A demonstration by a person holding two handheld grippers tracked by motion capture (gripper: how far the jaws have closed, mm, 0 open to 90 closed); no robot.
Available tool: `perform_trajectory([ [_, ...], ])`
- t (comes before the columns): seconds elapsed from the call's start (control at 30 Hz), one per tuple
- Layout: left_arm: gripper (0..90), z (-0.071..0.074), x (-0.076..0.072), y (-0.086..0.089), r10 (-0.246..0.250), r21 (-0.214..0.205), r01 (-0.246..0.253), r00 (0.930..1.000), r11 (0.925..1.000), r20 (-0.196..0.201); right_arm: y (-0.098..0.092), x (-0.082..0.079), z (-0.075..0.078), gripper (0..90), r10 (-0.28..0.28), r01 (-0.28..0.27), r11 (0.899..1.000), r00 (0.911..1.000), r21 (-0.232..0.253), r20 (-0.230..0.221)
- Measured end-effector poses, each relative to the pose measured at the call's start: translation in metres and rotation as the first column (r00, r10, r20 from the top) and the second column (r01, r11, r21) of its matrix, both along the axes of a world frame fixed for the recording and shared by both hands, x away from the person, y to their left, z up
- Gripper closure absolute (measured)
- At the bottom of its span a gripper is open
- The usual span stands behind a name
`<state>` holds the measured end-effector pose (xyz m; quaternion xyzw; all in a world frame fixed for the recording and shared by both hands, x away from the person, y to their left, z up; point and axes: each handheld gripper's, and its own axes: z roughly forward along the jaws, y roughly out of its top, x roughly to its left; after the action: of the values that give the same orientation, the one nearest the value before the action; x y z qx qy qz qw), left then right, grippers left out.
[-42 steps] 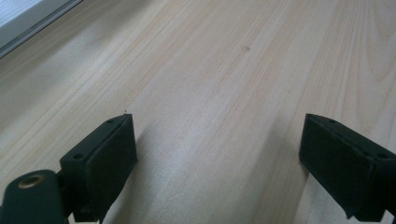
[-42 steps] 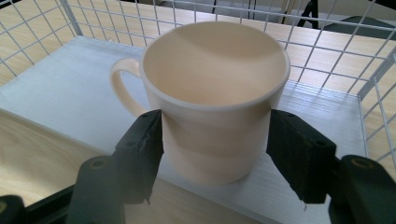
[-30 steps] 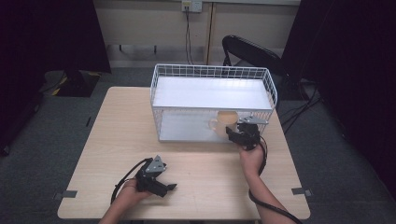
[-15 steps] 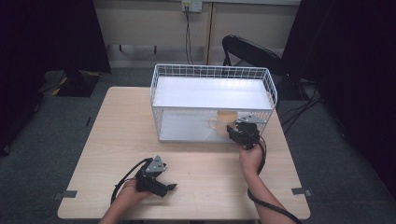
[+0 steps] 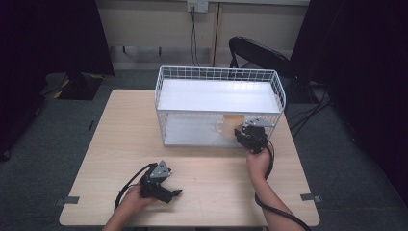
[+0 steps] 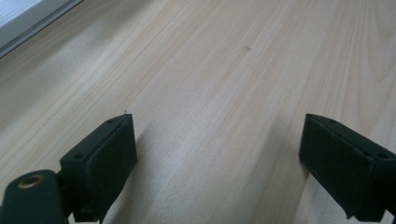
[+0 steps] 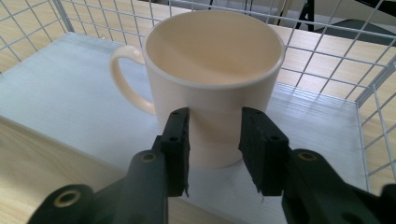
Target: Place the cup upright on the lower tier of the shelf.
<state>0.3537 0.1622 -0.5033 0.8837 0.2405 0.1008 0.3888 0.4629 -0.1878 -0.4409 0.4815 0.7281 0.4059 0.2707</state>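
The cup (image 7: 212, 79) stands upright on the lower shelf of the white wire rack (image 5: 219, 77), near the shelf's front edge and toward its right end, and that rack sits at the back of the desk (image 5: 96, 144). The right gripper (image 7: 214, 140) is right in front of the cup and points straight at it from the desk's front side. Its 2 jaws have just been closing, and now they stand partly closed in front of the cup's near wall. The gap between them is narrower than the cup, so they do not hold it, and I cannot tell if the tips touch it. The cup's long axis runs up and down, its mouth faces up, and its handle (image 7: 123, 77) sticks out to the left in the right gripper view. The right hand is the near one by far. The left gripper (image 5: 159, 180) rests well apart, by the front edge of the desk, with its jaws wide open and nothing but bare wood between them.
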Motion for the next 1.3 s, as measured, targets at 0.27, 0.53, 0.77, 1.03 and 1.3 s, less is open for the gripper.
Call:
perform_trajectory([
  [0.27, 10.7, 0.0000, 0.0000, 0.0000, 0.000, 0.000, 0.000, 1.0000, 1.0000, 0.000, -0.0013, 0.0014, 0.0003, 68.3, 0.004, -0.004, 1.000, 1.0000, 0.004, -0.003],
  [0.53, 10.7, 0.0001, -0.0003, 0.0002, 0.003, 0.001, -0.003, 1.0000, 1.0000, 0.000, -0.0005, 0.0031, 0.0001, 62.4, 0.006, -0.006, 1.000, 1.0000, 0.012, -0.002],
  [0.77, 10.7, 0.0001, -0.0003, 0.0001, 0.003, 0.001, -0.003, 1.0000, 1.0000, 0.000, 0.0003, 0.0001, -0.0018, 44.1, 0.019, -0.019, 1.000, 0.9997, 0.017, -0.013],
  [1.03, 10.7, 0.0000, -0.0003, 0.0001, 0.004, 0.000, -0.004, 1.0000, 1.0000, 0.000, 0.0002, -0.0033, -0.0005, 29.0, 0.043, -0.042, 0.998, 0.9989, 0.045, -0.019],
  [1.3, 10.7, 0.0000, -0.0003, 0.0001, 0.004, 0.000, -0.004, 1.0000, 1.0000, -0.001, -0.0002, -0.0057, 0.0000, 18.1, 0.064, -0.062, 0.997, 0.9975, 0.042, -0.031],
])
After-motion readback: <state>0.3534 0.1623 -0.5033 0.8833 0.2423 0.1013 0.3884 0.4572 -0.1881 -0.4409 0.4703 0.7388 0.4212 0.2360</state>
